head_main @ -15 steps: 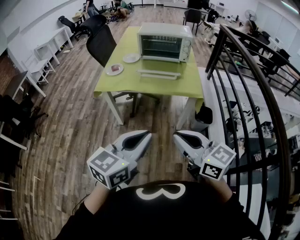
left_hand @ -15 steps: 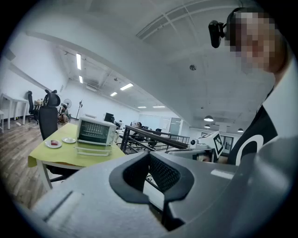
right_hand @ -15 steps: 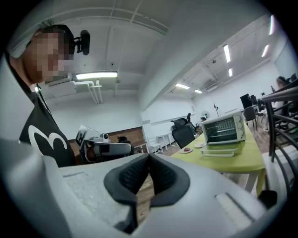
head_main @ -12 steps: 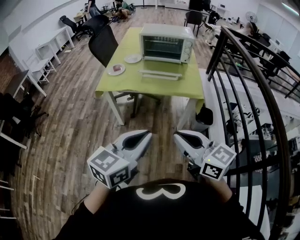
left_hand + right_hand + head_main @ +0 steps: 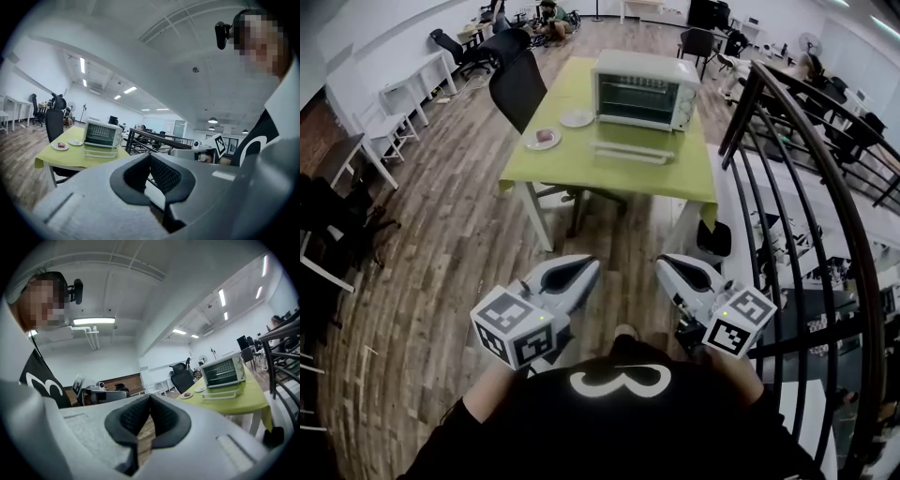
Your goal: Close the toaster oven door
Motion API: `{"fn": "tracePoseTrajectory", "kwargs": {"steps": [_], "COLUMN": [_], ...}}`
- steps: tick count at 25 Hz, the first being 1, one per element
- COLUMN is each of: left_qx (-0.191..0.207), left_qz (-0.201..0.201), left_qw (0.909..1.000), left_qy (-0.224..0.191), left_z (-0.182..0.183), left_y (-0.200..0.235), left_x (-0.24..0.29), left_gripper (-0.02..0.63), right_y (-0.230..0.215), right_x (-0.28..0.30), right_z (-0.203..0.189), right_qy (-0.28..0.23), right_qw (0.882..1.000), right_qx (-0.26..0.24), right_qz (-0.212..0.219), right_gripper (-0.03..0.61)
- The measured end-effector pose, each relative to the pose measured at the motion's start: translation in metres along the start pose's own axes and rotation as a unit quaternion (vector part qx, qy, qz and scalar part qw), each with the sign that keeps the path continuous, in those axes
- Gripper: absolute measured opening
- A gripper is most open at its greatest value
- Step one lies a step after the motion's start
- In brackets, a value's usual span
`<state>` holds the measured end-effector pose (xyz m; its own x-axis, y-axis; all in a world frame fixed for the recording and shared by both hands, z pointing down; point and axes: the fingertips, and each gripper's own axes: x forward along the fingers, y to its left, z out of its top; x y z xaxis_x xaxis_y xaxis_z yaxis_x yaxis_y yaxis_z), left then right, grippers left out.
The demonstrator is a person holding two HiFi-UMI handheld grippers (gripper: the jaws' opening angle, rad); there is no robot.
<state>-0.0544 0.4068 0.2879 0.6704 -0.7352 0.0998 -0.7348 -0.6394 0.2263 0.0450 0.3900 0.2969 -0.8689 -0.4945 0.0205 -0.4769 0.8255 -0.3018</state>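
A white toaster oven (image 5: 644, 90) stands at the far end of a green table (image 5: 581, 169), its door (image 5: 630, 150) folded down flat in front of it. The oven also shows far off in the left gripper view (image 5: 101, 134) and the right gripper view (image 5: 223, 371). Both grippers hang close to the person's chest, well short of the table. My left gripper (image 5: 591, 267) is shut with nothing in it. My right gripper (image 5: 664, 265) is shut and empty too.
Two small plates (image 5: 543, 139) (image 5: 577, 118) sit left of the oven, one with a pink item. A black office chair (image 5: 518, 86) stands at the table's left. A dark metal railing (image 5: 806, 187) runs along the right. Wood floor lies between me and the table.
The view has moved slightly toward the table; the oven sits a little further right and nearer. Both grippers stay shut in front of the body.
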Motion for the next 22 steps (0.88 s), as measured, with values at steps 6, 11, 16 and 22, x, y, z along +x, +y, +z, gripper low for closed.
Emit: {"fn": "tracePoseTrajectory", "kwargs": {"steps": [6, 11, 16, 22], "left_qx": [0.000, -0.007, -0.024, -0.050], "left_qz": [0.006, 0.007, 0.014, 0.025], "left_qw": [1.0000, 0.9999, 0.9994, 0.9974], "left_qy": [0.001, 0.006, 0.019, 0.045], "left_z": [0.001, 0.000, 0.002, 0.010], "left_y": [0.029, 0.066, 0.127, 0.218], "left_x": [0.026, 0.060, 0.113, 0.206], "left_gripper": [0.011, 0.011, 0.011, 0.012], "right_y": [-0.032, -0.078, -0.147, -0.255], "right_x": [0.018, 0.042, 0.087, 0.153], "right_z": [0.000, 0.002, 0.010, 0.020], "right_qy": [-0.009, -0.008, 0.003, 0.034], "right_qw": [1.000, 1.000, 0.999, 0.997], "right_qx": [0.001, 0.011, 0.028, 0.056], "right_qz": [-0.005, -0.015, -0.022, -0.027], "right_gripper": [0.002, 0.002, 0.002, 0.002]}}
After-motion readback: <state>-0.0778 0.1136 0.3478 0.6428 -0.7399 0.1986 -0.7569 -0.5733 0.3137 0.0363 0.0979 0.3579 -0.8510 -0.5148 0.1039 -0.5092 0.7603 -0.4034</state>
